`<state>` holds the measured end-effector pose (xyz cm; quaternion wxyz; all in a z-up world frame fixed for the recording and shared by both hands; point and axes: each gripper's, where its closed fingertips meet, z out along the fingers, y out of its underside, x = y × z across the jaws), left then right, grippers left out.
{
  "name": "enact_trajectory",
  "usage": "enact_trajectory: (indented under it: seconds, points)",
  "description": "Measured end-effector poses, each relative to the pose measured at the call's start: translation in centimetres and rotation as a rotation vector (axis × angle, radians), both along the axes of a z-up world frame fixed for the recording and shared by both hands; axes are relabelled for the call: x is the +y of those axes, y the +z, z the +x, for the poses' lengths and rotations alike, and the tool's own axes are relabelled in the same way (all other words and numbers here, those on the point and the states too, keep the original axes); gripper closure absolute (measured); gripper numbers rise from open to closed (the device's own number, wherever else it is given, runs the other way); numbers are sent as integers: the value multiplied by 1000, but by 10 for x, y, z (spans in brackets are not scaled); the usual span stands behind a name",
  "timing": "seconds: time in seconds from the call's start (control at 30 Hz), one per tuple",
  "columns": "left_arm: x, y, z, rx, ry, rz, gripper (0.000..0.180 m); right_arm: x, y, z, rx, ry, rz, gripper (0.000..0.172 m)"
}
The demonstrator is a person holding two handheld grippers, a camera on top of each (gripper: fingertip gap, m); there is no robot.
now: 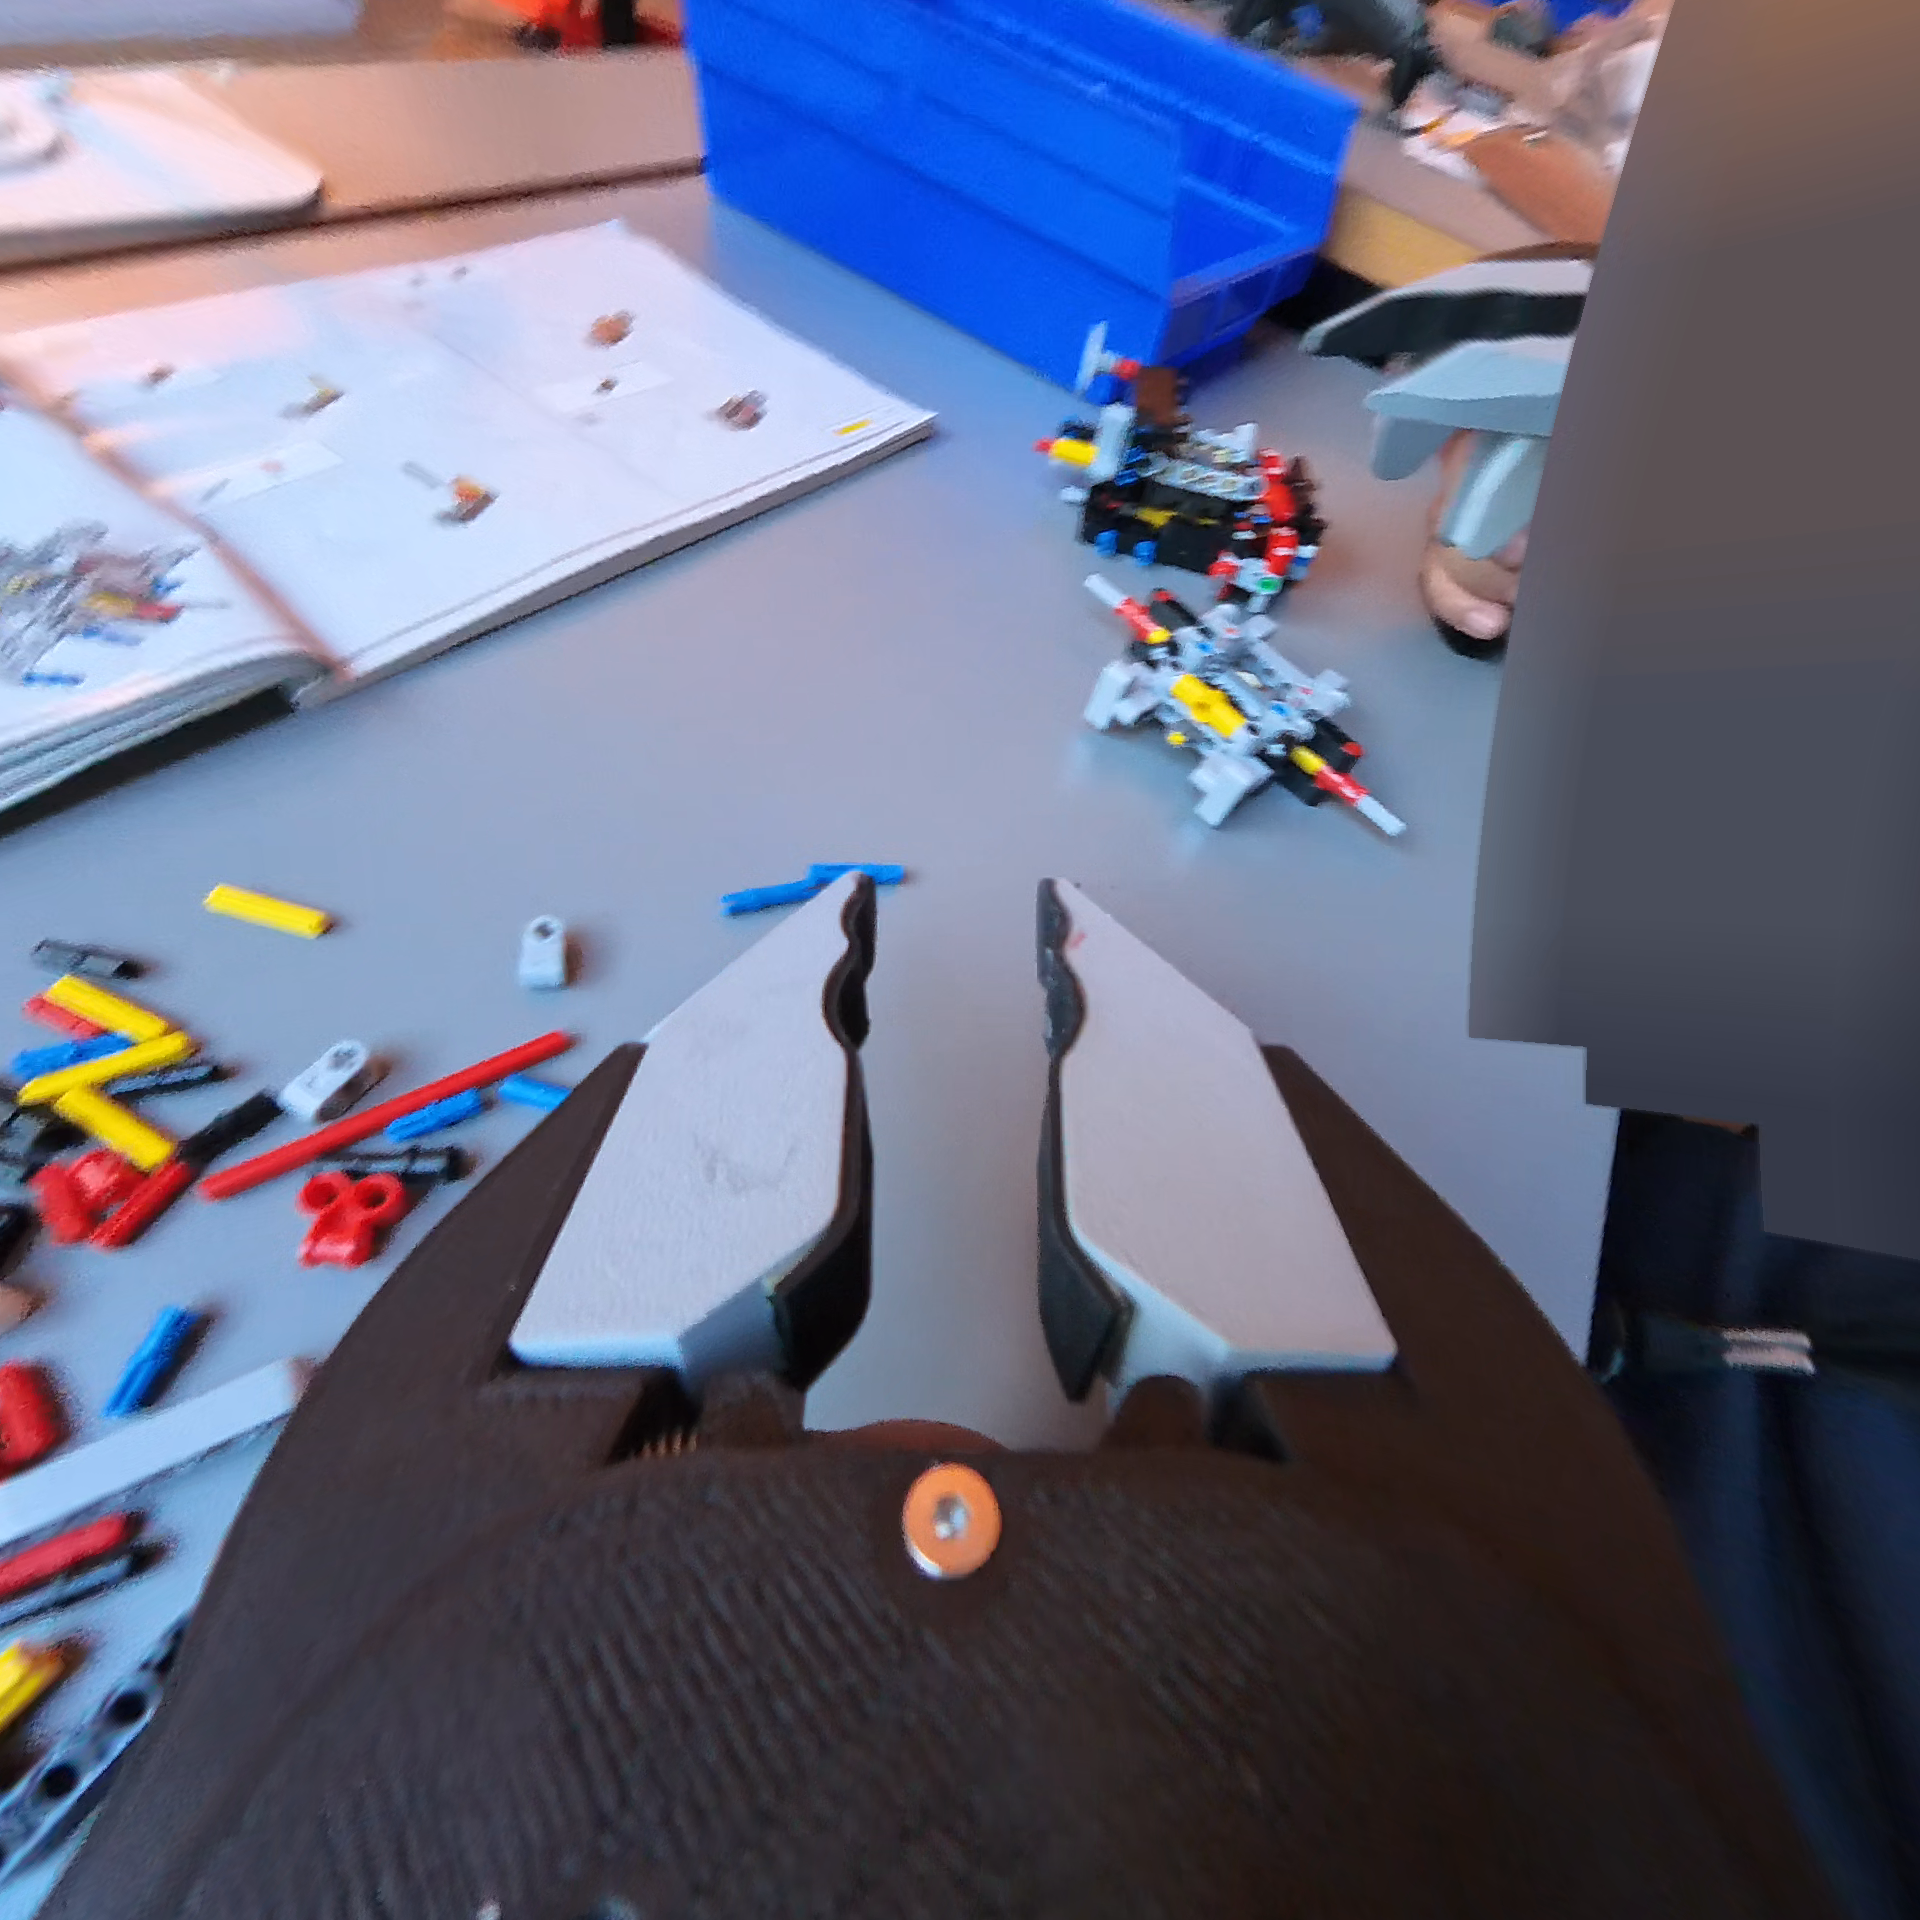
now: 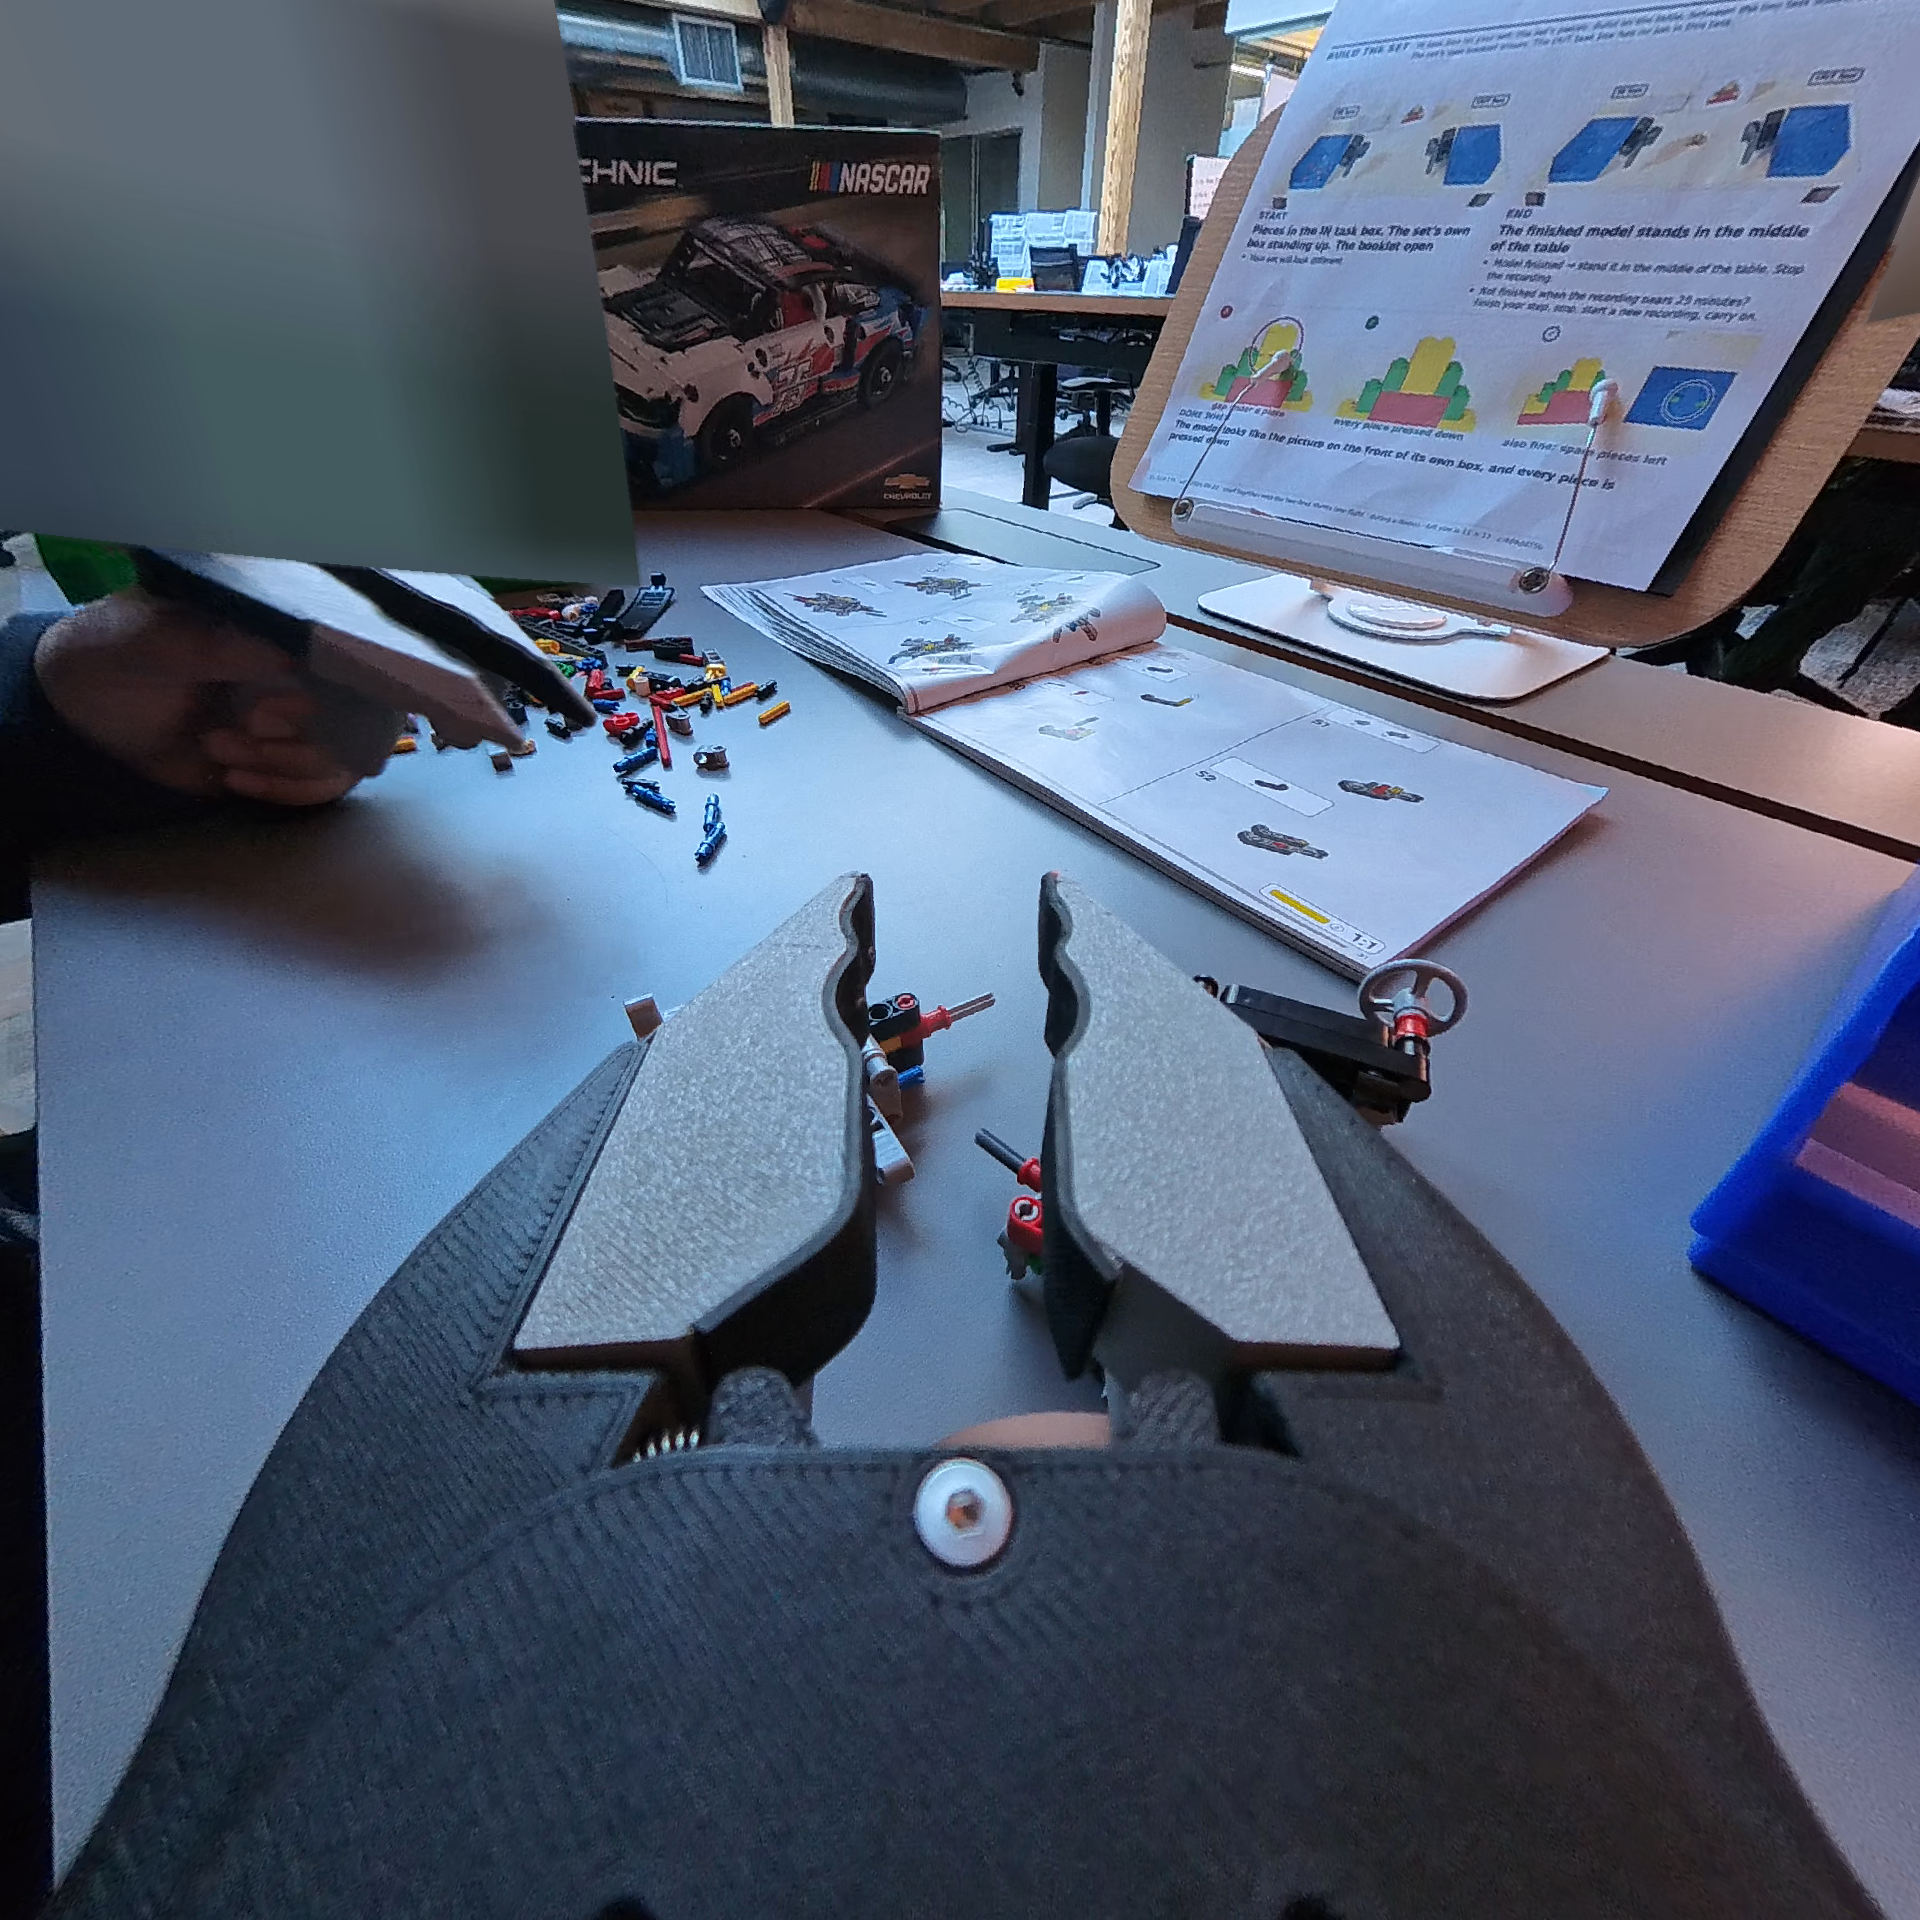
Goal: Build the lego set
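Left wrist view showed the left gripper [image 1: 956, 883] spread above the grey table [image 1: 727, 748], nothing between its fingers; two blue pins [image 1: 800, 889] lay just past its left fingertip, loose pieces [image 1: 156, 1091] to the left. Right wrist view showed the right gripper [image 2: 956, 883] likewise spread, holding nothing, above two small assemblies: one [image 2: 904, 1023] beside its left finger, a black one with a grey wheel [image 2: 1351, 1029] beside its right. An open booklet [image 2: 1195, 748] lay beyond, a blue bin [image 2: 1829, 1195] to the right.
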<state>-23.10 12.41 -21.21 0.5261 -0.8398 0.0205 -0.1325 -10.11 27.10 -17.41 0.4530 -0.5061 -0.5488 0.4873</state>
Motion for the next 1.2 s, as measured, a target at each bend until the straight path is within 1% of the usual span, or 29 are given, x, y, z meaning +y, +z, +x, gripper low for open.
enact_trajectory:
  seconds: [0.1, 0.17, 0.23, 0.27, 0.33, 0.4, 0.53, 0.57, 0.63, 0.7, 0.8, 0.83, 0.9, 1.0, 1.07, 1.2]
  points:
    - [1, 8, -16, -57, 41, -71, 152, 0, 1, 0, 4, 1, 3, 145]
    - [2, 18, -38, -58, 88, -110, 152, -2, 1, 1, 8, 9, 4, 145]
    - [6, 29, -71, -4, 147, -149, 151, -4, 1, 1, 9, 19, 4, 145]
    - [9, 34, -94, 49, 185, -164, 152, -4, 2, 1, 10, 22, 5, 145]
    - [13, 37, -151, 161, 293, -243, 156, -6, 2, 1, 16, 28, 7, 145]
    - [16, 33, -201, 179, 367, -348, 154, -8, 3, 2, 20, 32, 14, 145]
    - [15, 14, -293, 213, 507, -551, 163, -11, 3, 3, 21, 37, 25, 146]
    - [13, 8, -310, 216, 529, -592, 170, -11, 3, 3, 23, 38, 25, 146]
    - [10, -7, -332, 197, 551, -666, 173, -11, 4, 3, 26, 38, 23, 146]
    - [5, -26, -341, 181, 548, -736, 174, -10, 4, 3, 25, 39, 19, 146]
    - [-6, -54, -343, 228, 522, -837, 180, -10, 4, 3, 24, 42, 12, 146]
    - [-1, -51, -344, 248, 523, -782, 180, -10, 4, 3, 24, 42, 10, 146]
    - [-5, -53, -339, 254, 530, -789, 180, -10, 4, 3, 24, 42, 9, 146]
    - [-12, -52, -333, 377, 527, -789, 180, -10, 3, 2, 21, 44, 5, 146]
    - [-18, -52, -325, 423, 519, -814, 180, -10, 3, 2, 20, 45, 2, 146]
    - [-27, -52, -311, 413, 507, -823, 180, -9, 3, 2, 20, 43, 1, 146]
